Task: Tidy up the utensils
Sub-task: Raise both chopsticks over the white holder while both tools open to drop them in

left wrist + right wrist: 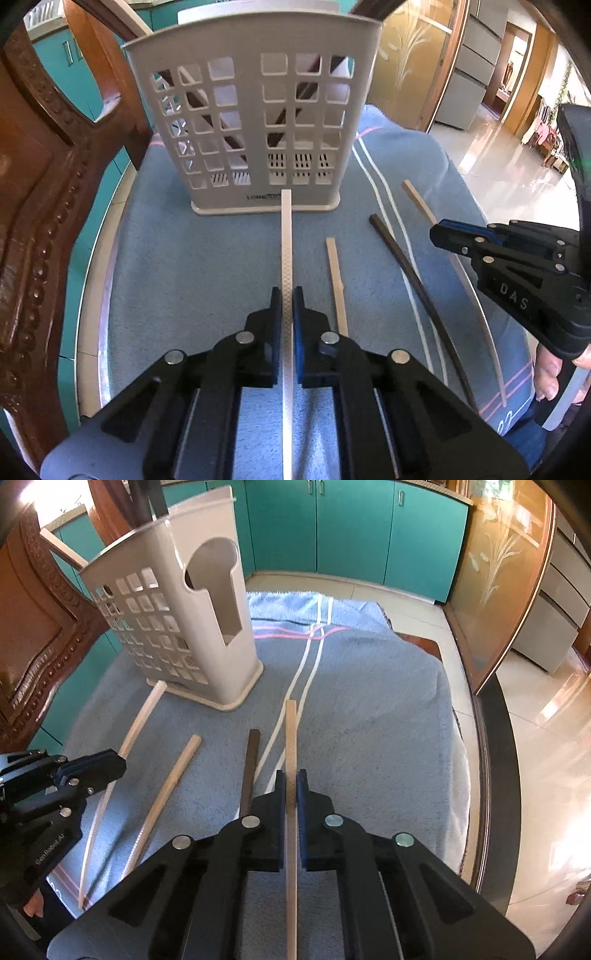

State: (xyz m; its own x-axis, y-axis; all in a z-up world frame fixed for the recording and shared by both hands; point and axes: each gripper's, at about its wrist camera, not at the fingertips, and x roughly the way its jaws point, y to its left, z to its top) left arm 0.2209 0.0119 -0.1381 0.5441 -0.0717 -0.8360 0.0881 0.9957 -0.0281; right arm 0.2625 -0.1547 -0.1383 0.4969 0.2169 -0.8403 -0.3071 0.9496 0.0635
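your left gripper (287,299) has its jaws clamped on the white chopstick (286,236), which runs toward 12 o'clock at the holder (243,110), lined up for lifting. your right gripper (291,781) is closed on the pale wooden chopstick (291,731). on the blue towel (184,258) between them lie a tan stick (338,280) and a dark stick (406,266). the holder already has dark and pale sticks leaning inside.

Four chopsticks (338,284) lie side by side on the towel (184,258), in front of the upright holder (255,110)
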